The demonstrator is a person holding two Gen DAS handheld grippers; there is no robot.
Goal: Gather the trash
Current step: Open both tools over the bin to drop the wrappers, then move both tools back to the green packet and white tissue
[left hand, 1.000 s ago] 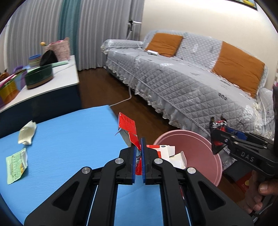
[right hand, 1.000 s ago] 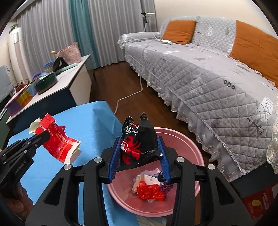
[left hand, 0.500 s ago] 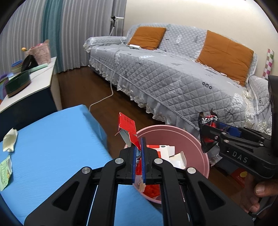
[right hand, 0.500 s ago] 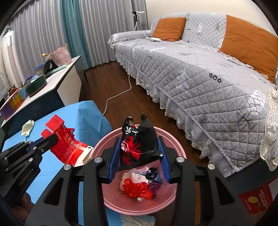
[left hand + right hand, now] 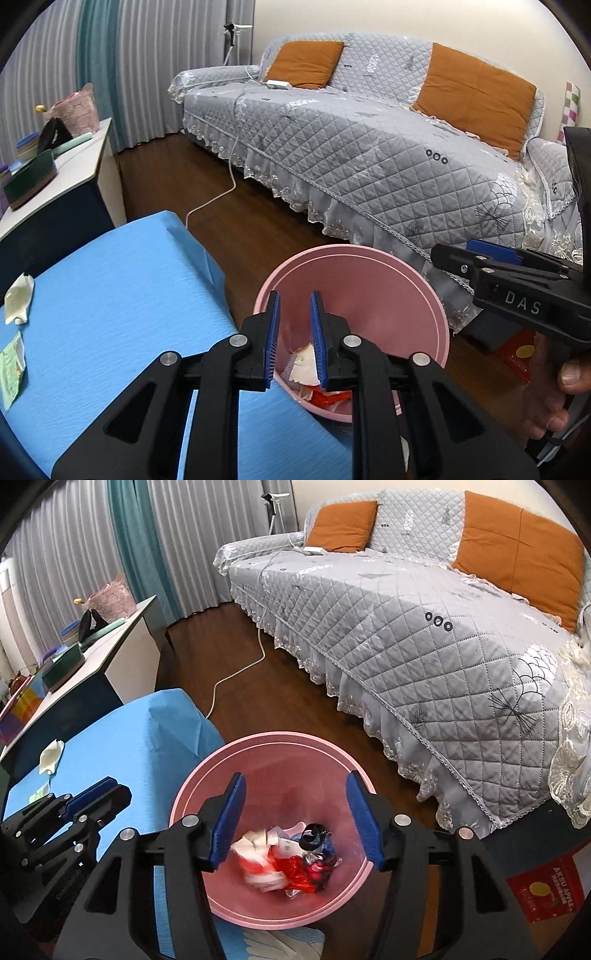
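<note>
Both claws hang over the pink bin [image 5: 271, 915], and both are empty. The left gripper [image 5: 294, 334] has its two blue fingers a little apart with nothing between them. The right gripper [image 5: 295, 821] has its fingers wide apart, right above the mouth of the bin. Down in the bin lies a pile of trash [image 5: 286, 864]: red wrappers, white paper and a small dark packet. Part of the pile looks blurry, so it may be moving. More trash waits on the blue table [image 5: 110, 295]. In the left camera, a crumpled white wrapper [image 5: 18, 300] lies at about 9 o'clock from the left claw, near the far table edge. A flat green packet [image 5: 11, 365] lies closer, at about 8 o'clock, at the side of the view. I think the job is only part done. What could go wrong now? The bin sits just beside the table corner, so a low swing back toward the table could bump its rim and tip it. The green packet is thin and flat, so the fingers might slide over it and miss. The two claws are close together, so they could knock each other when they turn
</note>
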